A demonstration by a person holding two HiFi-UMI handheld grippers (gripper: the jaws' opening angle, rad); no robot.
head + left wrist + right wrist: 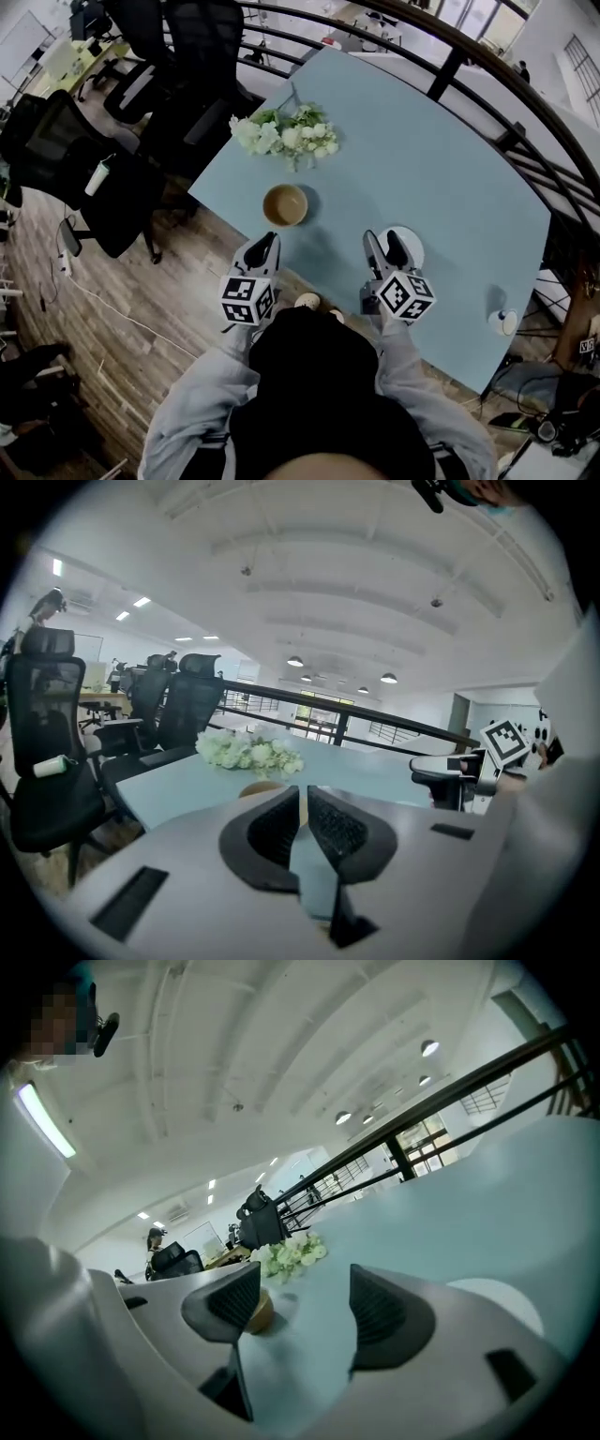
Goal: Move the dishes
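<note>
A brown bowl (pixel 285 204) is seen standing near the front edge of the pale blue surface (pixel 441 159), with a bunch of white flowers (pixel 286 134) lying just beyond it. A white plate (pixel 410 247) is set to the right of the bowl, well apart from it and close to the same edge, and is partly covered by the right tool (pixel 383 246).

The right tool is held low over the plate's near side, pointing away from the body and tilted slightly down. Its jaws are spread apart and nothing is gripped between them; only bare surface is seen in the gap.

The left tool (pixel 263 246) is held at the surface's edge, aimed at the bowl but short of it. Its jaws are drawn together at the tips and nothing is held.

Both forearms, in grey sleeves (pixel 197 412), are stretched forward side by side. Black office chairs (pixel 141 84) are ranged to the left of the surface.
</note>
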